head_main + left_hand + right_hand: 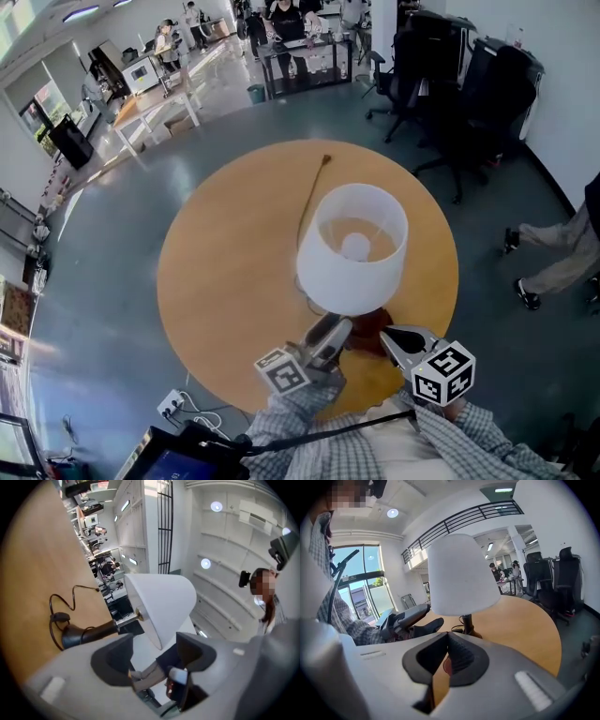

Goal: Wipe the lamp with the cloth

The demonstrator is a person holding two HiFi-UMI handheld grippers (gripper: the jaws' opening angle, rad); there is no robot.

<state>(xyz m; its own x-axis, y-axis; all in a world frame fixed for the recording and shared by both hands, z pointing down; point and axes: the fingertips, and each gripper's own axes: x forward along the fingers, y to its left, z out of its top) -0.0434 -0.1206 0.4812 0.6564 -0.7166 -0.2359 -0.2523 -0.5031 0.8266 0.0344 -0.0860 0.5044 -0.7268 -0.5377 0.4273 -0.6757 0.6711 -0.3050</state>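
With my right gripper (447, 641) clamped on the dark red cloth (368, 328) and my left gripper (154, 645) open and empty, I judged it best to steady the white-shaded lamp (352, 248) first.

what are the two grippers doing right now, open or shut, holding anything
Left gripper: open, nothing between its jaws.
Right gripper: shut, jaws pressed together, with nothing clearly held.
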